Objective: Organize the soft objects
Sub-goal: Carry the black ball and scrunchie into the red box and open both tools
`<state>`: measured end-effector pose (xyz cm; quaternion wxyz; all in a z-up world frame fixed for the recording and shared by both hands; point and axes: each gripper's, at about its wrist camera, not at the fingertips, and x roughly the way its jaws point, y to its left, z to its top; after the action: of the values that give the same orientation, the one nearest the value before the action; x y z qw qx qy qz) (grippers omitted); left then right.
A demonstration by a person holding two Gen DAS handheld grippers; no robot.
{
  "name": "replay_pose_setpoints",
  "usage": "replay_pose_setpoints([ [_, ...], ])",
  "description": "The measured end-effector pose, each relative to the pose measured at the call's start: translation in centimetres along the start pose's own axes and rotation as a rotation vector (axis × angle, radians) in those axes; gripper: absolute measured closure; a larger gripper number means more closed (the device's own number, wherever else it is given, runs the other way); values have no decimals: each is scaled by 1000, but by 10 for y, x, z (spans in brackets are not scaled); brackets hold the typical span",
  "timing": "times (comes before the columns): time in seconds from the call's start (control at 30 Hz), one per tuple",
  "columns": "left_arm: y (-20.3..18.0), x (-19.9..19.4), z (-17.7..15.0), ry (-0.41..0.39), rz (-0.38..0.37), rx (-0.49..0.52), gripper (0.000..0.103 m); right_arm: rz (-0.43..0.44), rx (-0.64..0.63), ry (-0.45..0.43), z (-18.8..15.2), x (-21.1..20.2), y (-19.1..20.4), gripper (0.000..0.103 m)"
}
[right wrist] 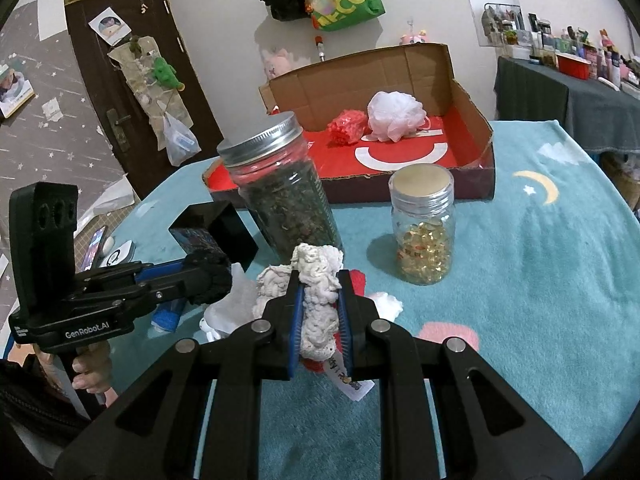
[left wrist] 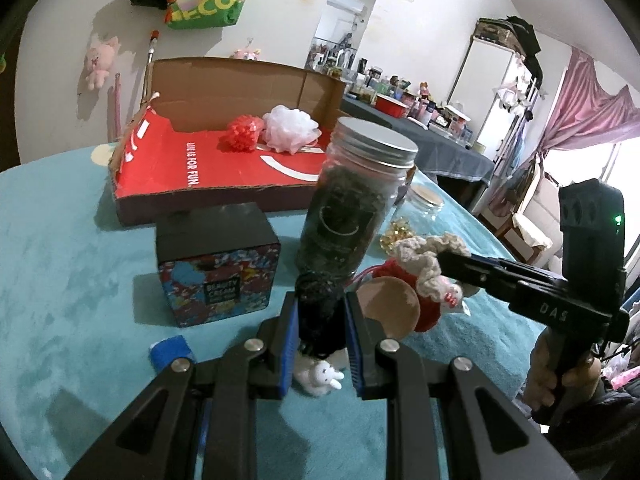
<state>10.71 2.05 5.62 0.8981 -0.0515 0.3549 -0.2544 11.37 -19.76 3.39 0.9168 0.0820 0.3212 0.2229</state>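
My left gripper (left wrist: pixel 322 300) is shut on a black fuzzy soft item (left wrist: pixel 320 322), held just above the teal cloth. A small white bunny plush (left wrist: pixel 320 378) shows below it. My right gripper (right wrist: pixel 320 280) is shut on a cream crocheted soft toy (right wrist: pixel 318 312) with red parts and a paper tag. Each gripper appears in the other's view: the right gripper (left wrist: pixel 446 259) at right, the left gripper (right wrist: pixel 208 276) at left, close together. An open red-lined cardboard box (left wrist: pixel 224 176) at the back holds a red pouf (left wrist: pixel 242 136) and a white pouf (left wrist: pixel 290 128).
A tall lidded jar of dark leaves (right wrist: pixel 282 200) stands right behind both grippers. A small jar of gold capsules (right wrist: pixel 424 236) is to its right, a black printed box (left wrist: pixel 216 276) to its left. A blue roll (left wrist: pixel 172 354) lies near the left fingers. Teal cloth covers the table (right wrist: pixel 540 280).
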Motion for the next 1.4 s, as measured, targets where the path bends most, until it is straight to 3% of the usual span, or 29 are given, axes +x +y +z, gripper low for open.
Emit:
replay_pose_setpoints([
  [0.13, 12, -8, -4, -3, -17, -36, 80, 27, 33, -1, -1, -4, -11, 88],
  [0.87, 82, -43, -14, -20, 72, -147, 80, -85, 86, -18, -2, -28, -57, 88],
  [1.13, 99, -40, -7, -5, 92, -120, 80, -120, 74, -16, 2, -28, -72, 88],
  [1.4, 119, -22, 9, 26, 103, -59, 80, -175, -27, 6, 18, -19, -81, 88],
])
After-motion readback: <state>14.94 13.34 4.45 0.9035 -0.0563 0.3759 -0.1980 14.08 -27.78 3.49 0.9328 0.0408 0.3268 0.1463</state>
